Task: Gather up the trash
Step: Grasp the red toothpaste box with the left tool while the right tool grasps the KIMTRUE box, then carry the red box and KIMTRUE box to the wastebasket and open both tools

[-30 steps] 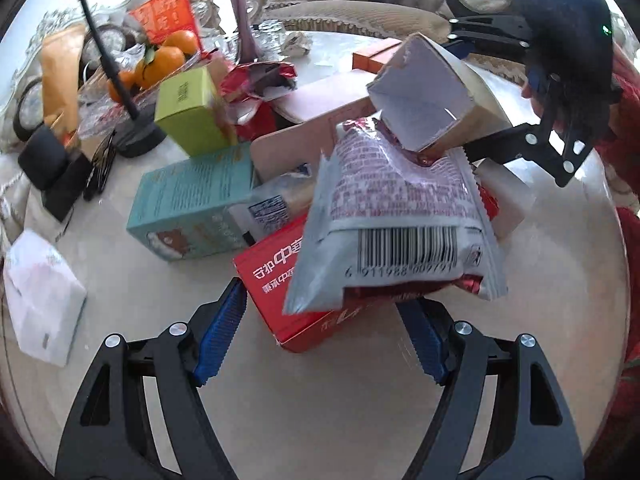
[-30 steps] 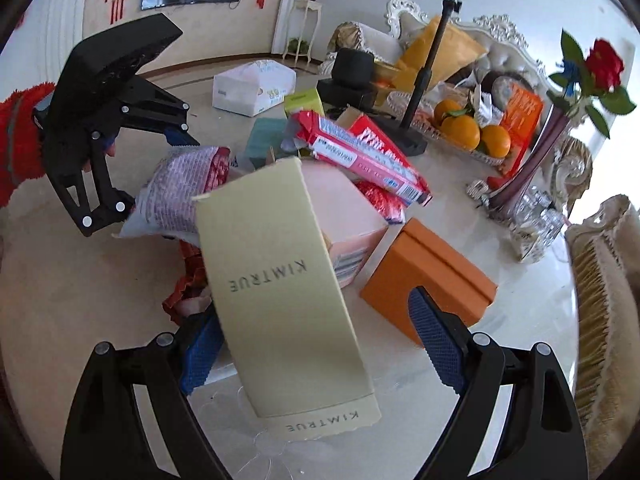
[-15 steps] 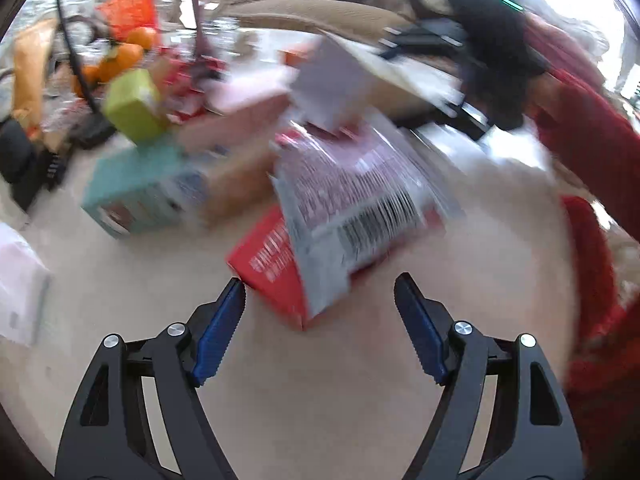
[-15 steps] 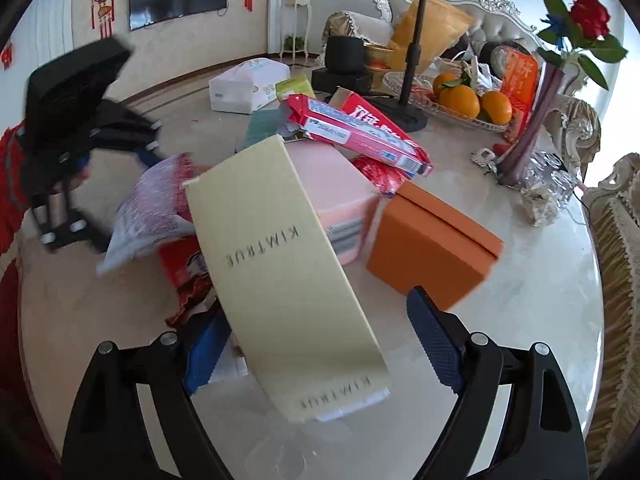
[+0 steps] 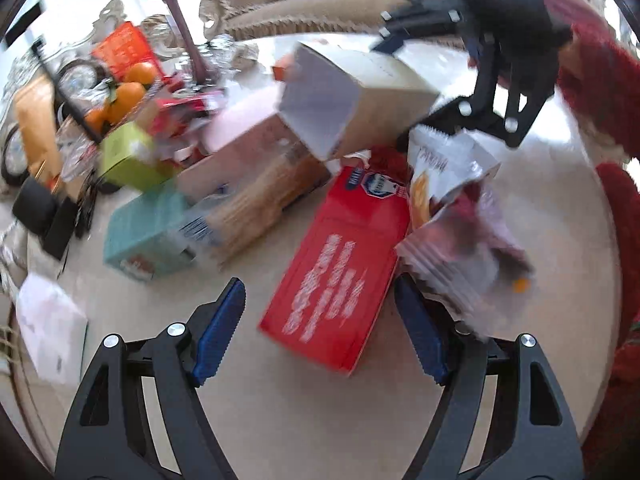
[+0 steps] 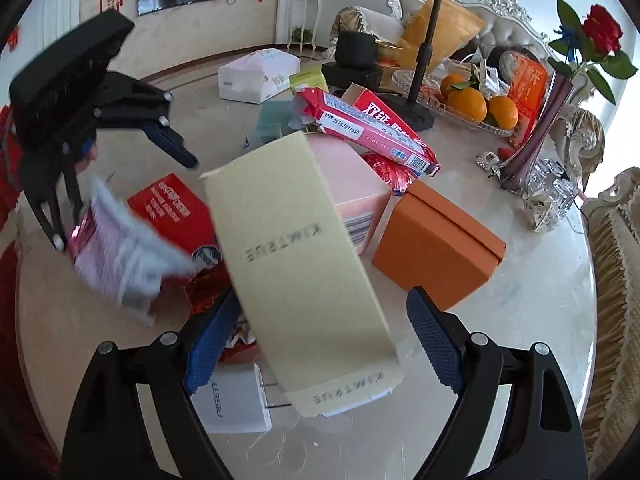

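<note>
Right now the left gripper (image 5: 320, 324) is wide open and holds nothing. The flat red cardboard box (image 5: 340, 264) lies between its jaws on the pale round table (image 5: 280, 420). The crinkly silver and pink snack bag (image 5: 460, 248) sits at 3 o'clock of that box, against one blue finger. The right gripper (image 6: 320, 340) is wide open too, around the long pale yellow cardboard box (image 6: 296, 248), not pinching it. That box leans on the pile at 12 o'clock. Each hand should probably centre one piece, then squeeze slowly, so nothing slips out sideways.
</note>
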`<state>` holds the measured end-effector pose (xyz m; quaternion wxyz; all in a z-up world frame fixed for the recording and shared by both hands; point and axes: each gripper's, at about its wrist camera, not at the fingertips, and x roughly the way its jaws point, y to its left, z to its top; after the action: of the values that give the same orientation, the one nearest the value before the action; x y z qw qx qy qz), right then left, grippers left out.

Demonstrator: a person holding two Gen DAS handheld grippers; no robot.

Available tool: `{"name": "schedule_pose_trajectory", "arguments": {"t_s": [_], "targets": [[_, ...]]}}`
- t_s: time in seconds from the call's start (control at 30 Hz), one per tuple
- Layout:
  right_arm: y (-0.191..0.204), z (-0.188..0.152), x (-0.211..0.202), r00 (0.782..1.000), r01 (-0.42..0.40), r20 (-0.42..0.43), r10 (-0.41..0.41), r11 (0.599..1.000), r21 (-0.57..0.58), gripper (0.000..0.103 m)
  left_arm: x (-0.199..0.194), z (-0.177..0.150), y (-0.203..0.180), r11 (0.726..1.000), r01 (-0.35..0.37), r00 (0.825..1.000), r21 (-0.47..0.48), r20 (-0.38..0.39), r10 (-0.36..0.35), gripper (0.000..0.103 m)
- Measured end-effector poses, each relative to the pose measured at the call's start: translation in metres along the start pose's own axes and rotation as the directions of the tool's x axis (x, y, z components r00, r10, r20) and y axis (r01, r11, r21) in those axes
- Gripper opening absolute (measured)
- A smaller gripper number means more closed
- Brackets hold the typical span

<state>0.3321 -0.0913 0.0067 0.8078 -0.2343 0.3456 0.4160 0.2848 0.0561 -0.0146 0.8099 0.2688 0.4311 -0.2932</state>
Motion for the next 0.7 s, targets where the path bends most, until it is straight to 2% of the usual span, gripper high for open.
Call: {"name": "schedule_pose_trajectory", "arguments": {"t_s": [0.07,0.1,0.17,0.23,0.27,0.33,0.4,0.5,0.6,0.7], "targets": [[-0.002,0.002,0.003,1.000,-0.017,-0.015,0.017,1.000,0.011,0.071,0.011,0.006,-0.005,1.000,-0.010,1.000,0.005,-0.026,0.010,0.075],[-0.003,0.003,0.003,0.999,-0.045,-0.024,0.045,0.999,0.023,0.057,0.014,0.008,-0.005,1.000,-0.004,1.000,-0.030,-0.031,0.003,0.075],[-0.002,0.003,0.002,0.998,-0.048,-0.033,0.049,0.998,0.039,0.056,0.015,0.012,-0.001,0.994,-0.018,0.999,-0.104,-0.031,0.015,0.075],[0.001,0.000,-0.001,0.999,-0.026,-0.035,0.027,0.999,0.040,0.055,0.012,0.012,-0.003,0.986,-0.036,0.999,-0.163,-0.032,0.031,0.069],[0.000,-0.001,-0.003,0.999,-0.014,-0.029,0.016,0.998,0.056,0.055,0.008,0.009,-0.004,0.978,-0.039,0.999,-0.206,-0.030,0.034,0.064],[-0.009,-0.004,-0.014,1.000,-0.006,0.011,0.005,0.989,0.150,0.054,-0.002,0.001,-0.002,0.954,-0.046,0.999,-0.295,-0.025,0.041,0.055],[-0.021,-0.008,-0.026,0.999,-0.030,0.048,0.018,0.964,0.266,0.054,-0.012,-0.014,0.001,0.923,-0.100,0.995,-0.372,-0.028,0.096,0.051],[-0.032,-0.016,-0.042,0.995,-0.049,0.096,0.014,0.926,0.375,0.054,-0.028,-0.035,-0.001,0.887,-0.096,0.994,-0.453,0.006,0.111,0.051],[-0.032,-0.031,-0.062,0.992,-0.044,0.127,-0.015,0.894,0.446,0.054,-0.058,-0.070,-0.013,0.817,-0.109,0.989,-0.566,0.022,0.147,0.051],[-0.019,-0.055,-0.086,0.987,-0.050,0.155,-0.033,0.863,0.502,0.052,-0.092,-0.100,-0.040,0.774,-0.082,0.984,-0.627,0.072,0.163,0.051]]}}
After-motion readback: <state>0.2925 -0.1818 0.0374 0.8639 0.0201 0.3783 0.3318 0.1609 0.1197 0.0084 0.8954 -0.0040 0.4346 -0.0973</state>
